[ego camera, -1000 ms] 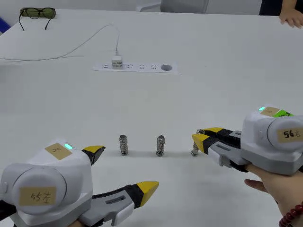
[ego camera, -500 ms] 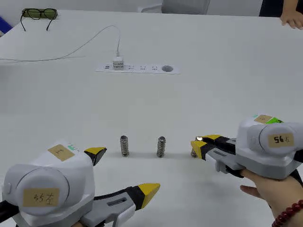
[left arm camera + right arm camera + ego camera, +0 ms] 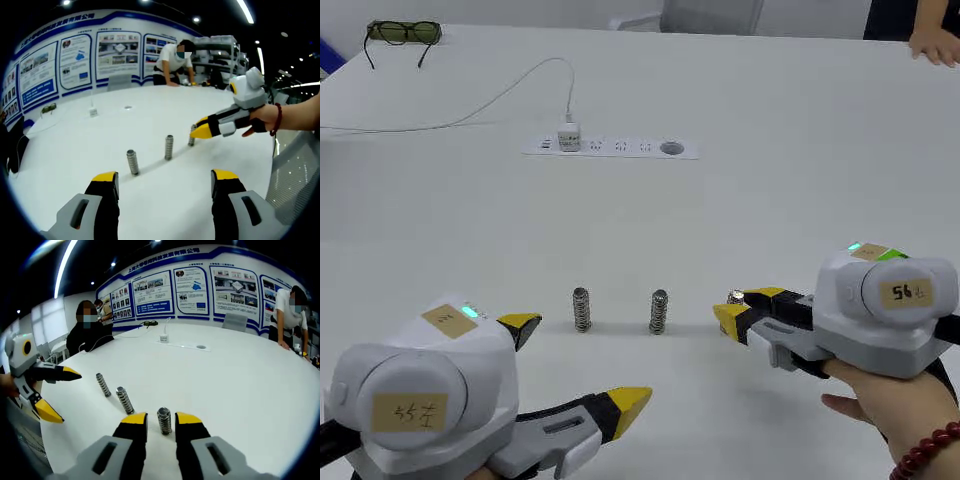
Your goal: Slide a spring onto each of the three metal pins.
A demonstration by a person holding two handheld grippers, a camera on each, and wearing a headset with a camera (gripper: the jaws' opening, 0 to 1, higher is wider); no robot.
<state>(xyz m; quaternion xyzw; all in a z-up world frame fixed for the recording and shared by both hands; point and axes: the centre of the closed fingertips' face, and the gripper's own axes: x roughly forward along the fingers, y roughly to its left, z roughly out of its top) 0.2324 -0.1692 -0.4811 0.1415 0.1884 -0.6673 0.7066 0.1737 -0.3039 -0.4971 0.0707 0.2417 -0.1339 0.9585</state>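
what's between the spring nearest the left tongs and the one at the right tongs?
The middle spring, upright, in line between the left spring and the right spring at the right tongs. Head view shows it; both gripper views too.

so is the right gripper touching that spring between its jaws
Apart. The right gripper view shows the spring standing between the right gripper jaws, with white table showing on both sides.

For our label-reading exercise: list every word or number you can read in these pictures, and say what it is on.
"55" plus an unclear character: handwritten tape label on the left gripper.
"56" plus an unclear mark: tape label on the right gripper.
Too blurred to read: wall posters and their heading.
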